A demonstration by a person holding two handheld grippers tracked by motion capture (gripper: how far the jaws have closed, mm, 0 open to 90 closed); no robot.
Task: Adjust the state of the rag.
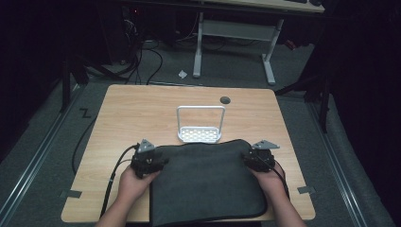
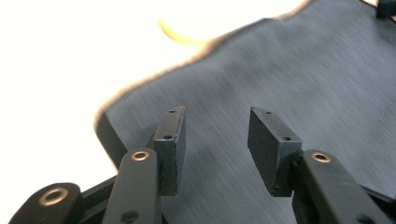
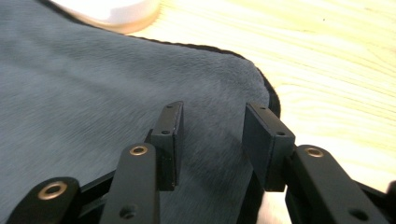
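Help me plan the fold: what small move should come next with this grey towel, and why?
Probably close both on the far corners: the left hand-held gripper and right hand-held gripper hover open over the grey towel, which lies flat before the white rack.

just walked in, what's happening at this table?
A person has a gripper in each hand at the far corners of a dark grey cloth spread flat on the wooden table. The left gripper and right gripper both stand open above the fabric, gripping nothing. A white rack sits just beyond the cloth.
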